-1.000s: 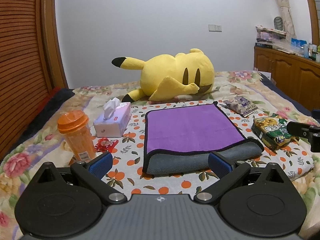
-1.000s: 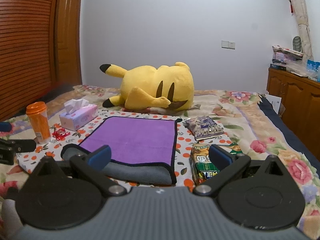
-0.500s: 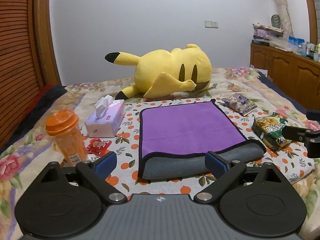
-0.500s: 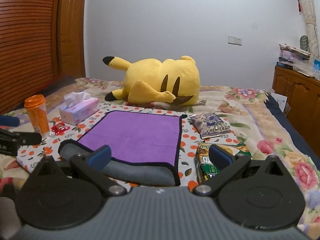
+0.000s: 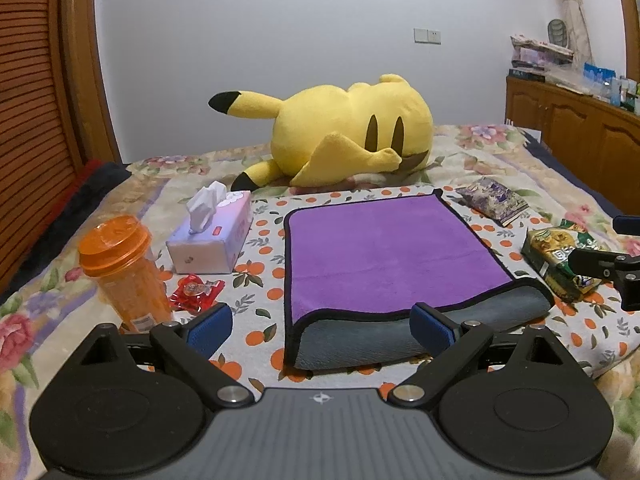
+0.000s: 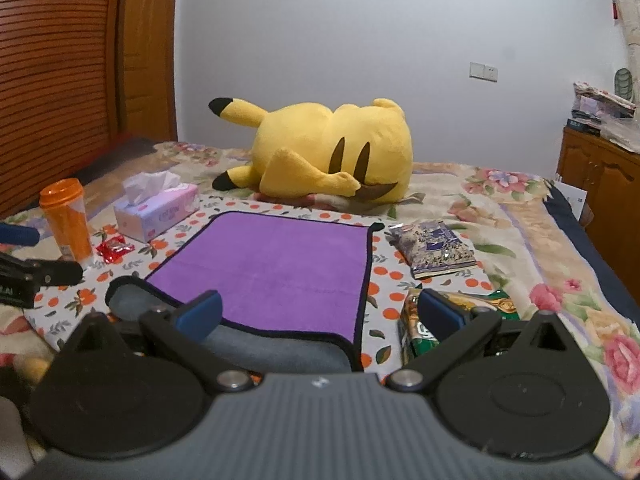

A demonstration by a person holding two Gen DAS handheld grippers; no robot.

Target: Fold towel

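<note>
Towel (image 5: 384,256): folded once on bed, purple up, grey fold nearest you.
Jaws: L gripper (image 5: 322,324) & R gripper (image 6: 320,316) both apart, empty.
Risk: pinch only top layer, fold slides crooked; snack bag (image 6: 440,320) close to R.

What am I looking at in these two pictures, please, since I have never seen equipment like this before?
There is no robot here: a person holds a two-finger tool in each hand, and a fisheye camera on each looks forward along its fingers. One picture comes from the left tool, the other from the right tool. Both are open and hold nothing; the blue-padded fingers at the bottom belong to the camera's own tool.

On the bed lies a purple towel, its near edge turned over so the grey side shows. Around it sit a yellow plush toy, a tissue box, an orange bottle, a red wrapper and two snack packets. The job is to fold the towel.
</note>
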